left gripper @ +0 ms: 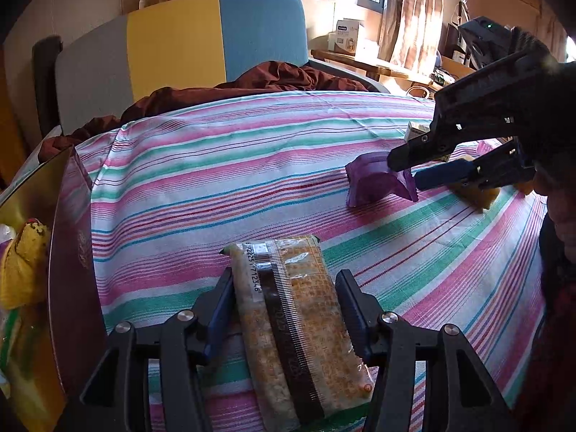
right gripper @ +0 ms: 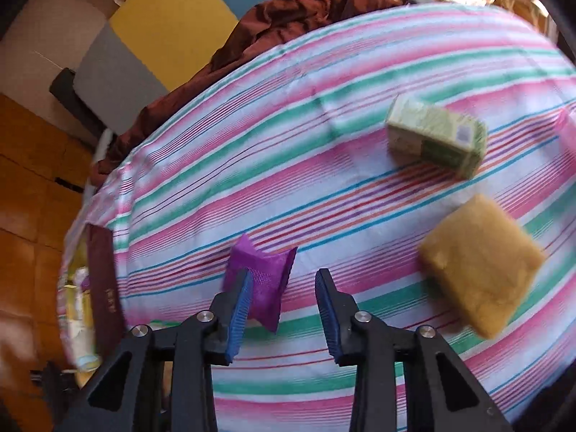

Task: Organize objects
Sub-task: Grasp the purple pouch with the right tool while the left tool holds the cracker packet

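Note:
A long clear snack pack (left gripper: 288, 324) with a dark seam and a barcode runs between the fingers of my left gripper (left gripper: 286, 277), and both blue pads press its sides. A small crumpled purple packet (right gripper: 266, 280) lies on the striped cloth (right gripper: 324, 187). My right gripper (right gripper: 282, 273) is down on it, jaws narrow, the packet against the left pad. In the left wrist view the right gripper (left gripper: 403, 172) pinches the purple packet (left gripper: 370, 183) at its right corner.
A yellow sponge (right gripper: 478, 262) and a green carton (right gripper: 435, 136) lie to the right of the purple packet. A maroon and gold box (left gripper: 72, 270) with packets inside stands at the cloth's left edge. A brown blanket (left gripper: 252, 82) is bunched at the far side.

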`<action>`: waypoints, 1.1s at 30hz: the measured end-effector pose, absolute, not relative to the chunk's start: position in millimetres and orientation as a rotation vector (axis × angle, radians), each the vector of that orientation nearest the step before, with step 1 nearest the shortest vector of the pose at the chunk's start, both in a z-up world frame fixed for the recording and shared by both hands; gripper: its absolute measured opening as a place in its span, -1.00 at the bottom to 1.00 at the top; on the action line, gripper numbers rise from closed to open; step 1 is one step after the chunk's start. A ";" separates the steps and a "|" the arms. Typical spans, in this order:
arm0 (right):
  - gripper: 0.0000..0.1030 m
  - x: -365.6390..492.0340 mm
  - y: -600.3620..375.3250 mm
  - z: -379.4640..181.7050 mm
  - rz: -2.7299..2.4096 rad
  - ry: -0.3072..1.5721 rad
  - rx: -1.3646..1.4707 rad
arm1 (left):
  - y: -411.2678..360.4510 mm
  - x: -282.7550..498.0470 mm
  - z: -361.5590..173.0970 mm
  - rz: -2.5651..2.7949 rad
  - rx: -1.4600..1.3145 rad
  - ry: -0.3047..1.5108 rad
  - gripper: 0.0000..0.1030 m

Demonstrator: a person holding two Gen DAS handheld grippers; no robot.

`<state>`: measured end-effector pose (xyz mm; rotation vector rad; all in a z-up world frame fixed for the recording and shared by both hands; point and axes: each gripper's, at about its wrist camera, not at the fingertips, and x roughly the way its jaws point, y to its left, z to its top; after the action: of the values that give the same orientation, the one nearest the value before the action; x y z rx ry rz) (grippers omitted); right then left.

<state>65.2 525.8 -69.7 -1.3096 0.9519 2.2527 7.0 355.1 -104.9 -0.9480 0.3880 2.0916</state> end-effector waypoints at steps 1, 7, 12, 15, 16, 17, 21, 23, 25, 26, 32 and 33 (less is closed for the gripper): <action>-0.30 69.2 529.6 -67.5 2.276 1.022 -1.269 | 355.0 7.0 -104.9 2.092 -0.948 0.388 0.10; 0.03 50.5 503.8 -36.5 2.439 0.687 -1.311 | 355.0 7.4 -105.0 2.090 -0.949 0.386 0.10; 0.25 26.3 462.0 -34.3 2.491 0.086 -1.694 | 355.9 7.8 -104.4 2.084 -0.950 0.380 0.12; 0.34 36.5 457.7 -40.3 2.441 -0.081 -1.841 | 356.6 8.4 -104.3 2.078 -0.952 0.375 0.14; 0.35 40.2 459.9 -43.7 2.420 -0.113 -1.852 | 356.9 8.2 -104.3 2.077 -0.952 0.374 0.16; 0.37 42.6 462.6 -48.3 2.403 -0.123 -1.862 | 357.7 8.3 -104.5 2.074 -0.952 0.374 0.18; 0.35 35.7 468.5 -66.7 2.371 -0.152 -1.835 | 356.7 8.3 -105.5 2.071 -0.952 0.373 0.19; 0.32 25.0 465.8 -71.9 2.393 -0.159 -1.806 | 357.3 8.7 -105.6 2.072 -0.951 0.373 0.19; 0.25 15.1 464.4 -75.3 2.431 -0.131 -1.772 | 357.1 8.5 -105.6 2.072 -0.951 0.374 0.19; -0.13 9.9 464.1 -78.4 2.420 -0.125 -1.768 | 356.7 8.2 -105.6 2.072 -0.951 0.373 0.19; -0.34 3.1 480.6 -91.0 2.463 0.197 -1.667 | 357.1 8.5 -106.1 2.073 -0.950 0.374 0.20; -0.35 3.4 481.9 -95.9 2.442 0.229 -1.688 | 357.0 8.5 -106.1 2.073 -0.950 0.374 0.20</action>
<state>3.4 482.0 -95.9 -1.6879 0.2291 2.4419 8.5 357.0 -106.1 -0.9501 0.3741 2.0726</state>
